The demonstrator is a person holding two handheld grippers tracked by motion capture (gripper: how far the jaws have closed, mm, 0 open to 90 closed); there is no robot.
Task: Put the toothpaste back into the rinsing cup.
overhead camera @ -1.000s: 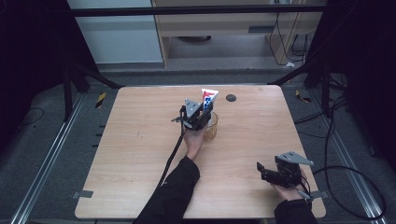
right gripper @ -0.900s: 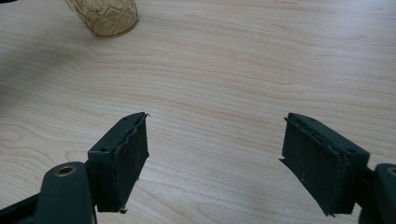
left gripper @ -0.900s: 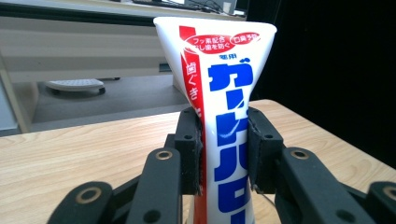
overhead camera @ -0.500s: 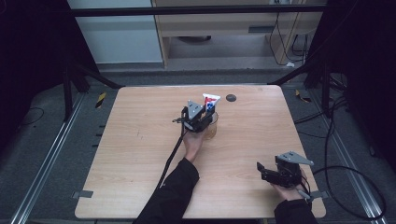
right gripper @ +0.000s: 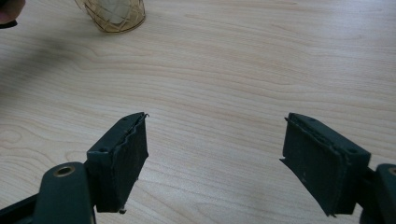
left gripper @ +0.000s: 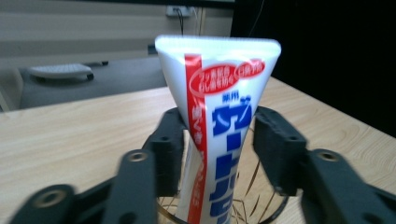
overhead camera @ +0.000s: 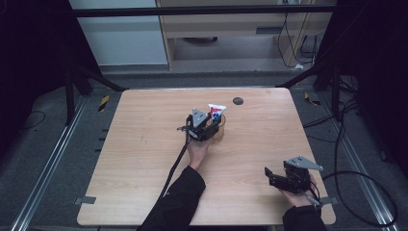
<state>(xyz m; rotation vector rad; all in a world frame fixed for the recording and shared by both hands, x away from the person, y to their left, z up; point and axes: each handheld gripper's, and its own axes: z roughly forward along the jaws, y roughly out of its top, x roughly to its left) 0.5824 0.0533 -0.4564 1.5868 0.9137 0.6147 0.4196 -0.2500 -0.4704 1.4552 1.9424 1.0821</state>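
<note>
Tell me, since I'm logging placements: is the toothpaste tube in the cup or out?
In. The toothpaste tube stands upright with its lower end inside the wire cup, crimped end up.

Left tongs [overhead camera: 210,126] have just been opening; right tongs [right gripper: 215,158] gape.

We see a wooden table [overhead camera: 144,159]. On it our glass cup [overhead camera: 219,131] stands mid-table. A dark disc [overhead camera: 237,100] lies beyond the cup.

- The white, red and blue toothpaste tube [left gripper: 219,116] looks like glossy, smooth plastic.
- The amber see-through cup [right gripper: 116,15] is shiny, with a criss-cross pattern.
- The pale wooden table [overhead camera: 144,159] is smooth, matt and grained.
- The black gripper pads [right gripper: 128,158] are matt, with rough edges.
</note>
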